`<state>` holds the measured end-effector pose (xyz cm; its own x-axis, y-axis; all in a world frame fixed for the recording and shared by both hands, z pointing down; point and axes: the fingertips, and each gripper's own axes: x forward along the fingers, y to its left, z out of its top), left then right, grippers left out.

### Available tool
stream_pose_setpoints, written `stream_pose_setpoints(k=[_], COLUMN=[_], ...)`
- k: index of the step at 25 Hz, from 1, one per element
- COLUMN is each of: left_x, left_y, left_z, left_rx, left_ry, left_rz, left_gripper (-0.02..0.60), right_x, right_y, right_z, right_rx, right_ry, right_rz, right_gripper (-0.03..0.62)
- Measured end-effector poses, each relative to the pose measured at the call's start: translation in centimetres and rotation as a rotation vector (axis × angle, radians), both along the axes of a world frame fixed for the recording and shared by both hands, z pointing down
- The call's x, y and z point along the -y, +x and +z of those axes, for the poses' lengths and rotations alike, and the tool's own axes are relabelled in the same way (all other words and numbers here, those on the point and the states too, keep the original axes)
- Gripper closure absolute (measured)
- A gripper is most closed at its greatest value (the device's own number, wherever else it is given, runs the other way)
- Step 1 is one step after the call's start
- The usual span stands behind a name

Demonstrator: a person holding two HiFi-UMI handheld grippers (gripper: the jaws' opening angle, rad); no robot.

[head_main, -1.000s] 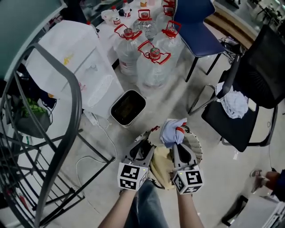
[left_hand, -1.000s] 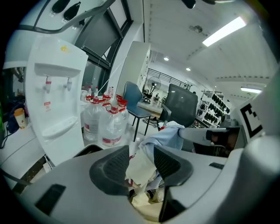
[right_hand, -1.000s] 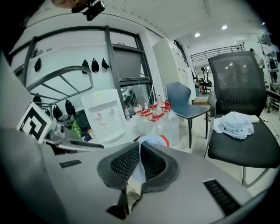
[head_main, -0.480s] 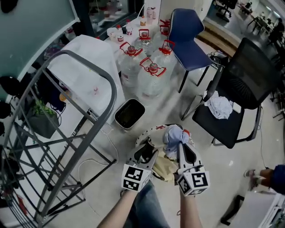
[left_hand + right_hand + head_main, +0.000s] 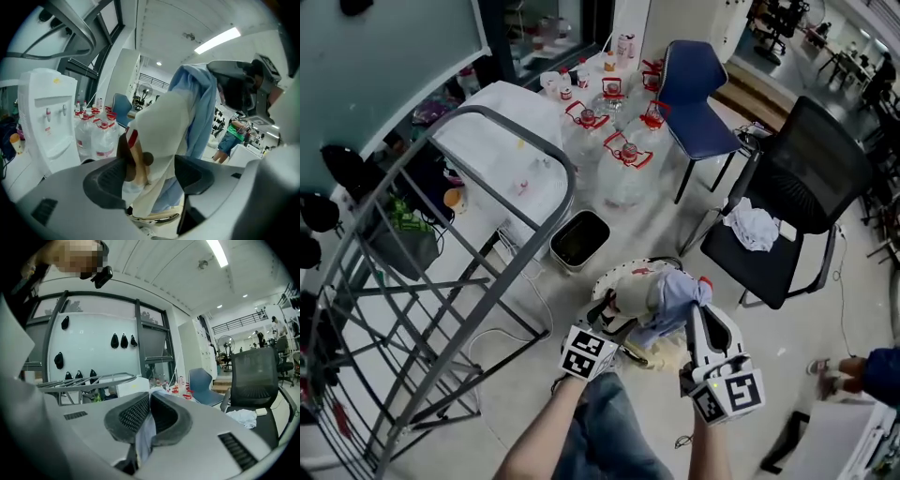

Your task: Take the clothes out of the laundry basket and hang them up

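Garment (image 5: 670, 292): pale blue and white cloth, bunched, hanging just above laundry basket (image 5: 619, 274). Judged light, limp, prone to bunching; best taken at edge or shoulder seam, then spread. Right tongs (image 5: 698, 302) pressed together, pinching blue fold. Left tongs (image 5: 611, 319) opening, white cloth loose between. Drying rack (image 5: 502, 120) at left, near.

Office: mesh chair (image 5: 811, 173), water dispenser (image 5: 502, 150)
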<state>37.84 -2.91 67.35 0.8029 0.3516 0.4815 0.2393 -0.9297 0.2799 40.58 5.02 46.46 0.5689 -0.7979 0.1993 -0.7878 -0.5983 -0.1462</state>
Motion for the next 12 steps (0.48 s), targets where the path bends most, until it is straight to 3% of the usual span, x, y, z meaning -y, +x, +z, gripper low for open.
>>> stream_pose_setpoints(k=[3,6,7,12], left_x=[-1.1,-2.4,-2.8,-3.5], left_y=[0.0,-0.2,-0.4,-1.9], left_z=[-0.1,-0.9,-1.2,-3.0], left_rx=[-0.01,-0.033,-0.042,-0.063], left_ry=[-0.008,-0.007,-0.013,-0.03], left_rz=[0.042,0.084,0.093,0.11], left_gripper=[0.28,0.514,0.541,0.549], right_x=[-0.1,-0.4,-0.6,-2.4], right_y=[-1.5,-2.3,-2.5,-2.6], right_z=[-0.6,-1.3,-1.6,-2.4], right_rx=[-0.012,-0.015,-0.015,-0.026], right_ry=[-0.01,0.009,0.018,0.011], right_rz=[-0.014,-0.008,-0.003,0.043], right_gripper=[0.58,0.581,0.58,0.58])
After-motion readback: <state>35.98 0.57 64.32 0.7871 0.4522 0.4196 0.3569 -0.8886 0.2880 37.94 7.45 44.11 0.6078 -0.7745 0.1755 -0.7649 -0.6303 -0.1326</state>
